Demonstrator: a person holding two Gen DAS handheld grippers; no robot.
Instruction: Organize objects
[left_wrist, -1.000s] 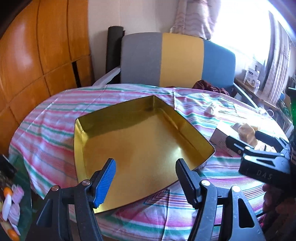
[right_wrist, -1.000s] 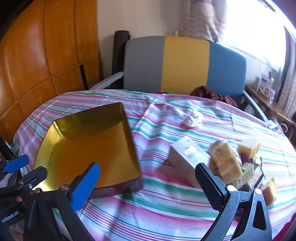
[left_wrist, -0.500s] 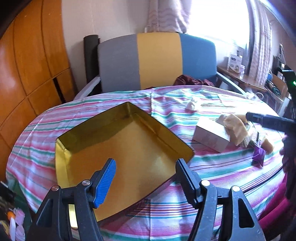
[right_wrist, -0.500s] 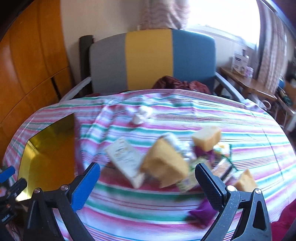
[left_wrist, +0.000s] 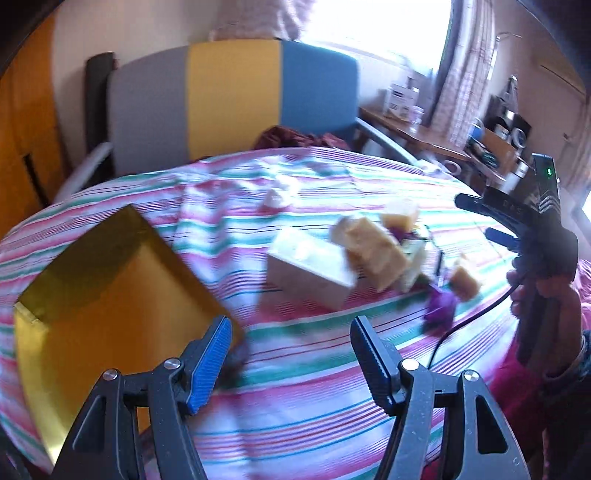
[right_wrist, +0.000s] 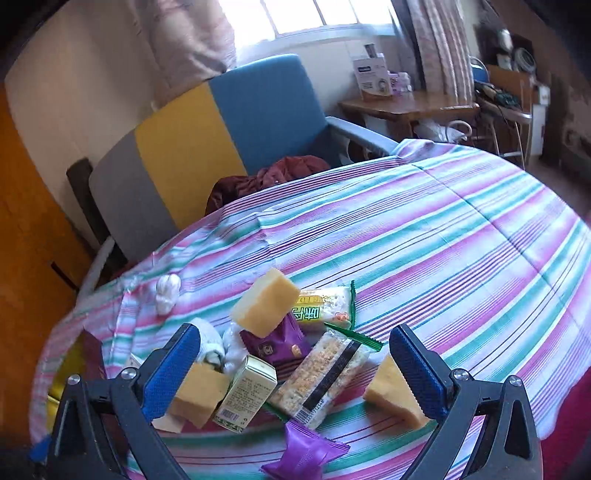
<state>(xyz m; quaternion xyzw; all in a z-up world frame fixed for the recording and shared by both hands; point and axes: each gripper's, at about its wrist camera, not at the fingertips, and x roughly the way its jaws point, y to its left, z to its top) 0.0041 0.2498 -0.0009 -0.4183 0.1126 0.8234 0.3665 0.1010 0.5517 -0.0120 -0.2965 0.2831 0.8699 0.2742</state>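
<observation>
A gold tin tray (left_wrist: 103, 295) lies at the table's left. My left gripper (left_wrist: 290, 332) hovers open and empty beside its right corner. Right of the tray sits a pile: a white box (left_wrist: 310, 266), yellow sponge blocks (left_wrist: 373, 243) and a purple packet (left_wrist: 439, 306). My right gripper (right_wrist: 293, 339) hangs open above this pile, holding nothing. Below it are a yellow block (right_wrist: 266, 306), a clear-wrapped snack bar (right_wrist: 321, 373), a small carton (right_wrist: 247, 391), a yellow wedge (right_wrist: 391, 391) and a purple packet (right_wrist: 306, 450). The left wrist view shows the right gripper (left_wrist: 474, 218) in a hand.
A striped cloth (right_wrist: 443, 240) covers the round table. A grey, yellow and blue chair (right_wrist: 207, 125) with a dark red garment (right_wrist: 269, 177) stands behind it. A white crumpled wad (right_wrist: 168, 293) lies apart from the pile. A wooden side table (right_wrist: 406, 103) is at the far right.
Both grippers have swung right, away from the tray and toward the pile. The right gripper has rolled and now hangs over the snacks and sponges. Both jaws stay wide.
</observation>
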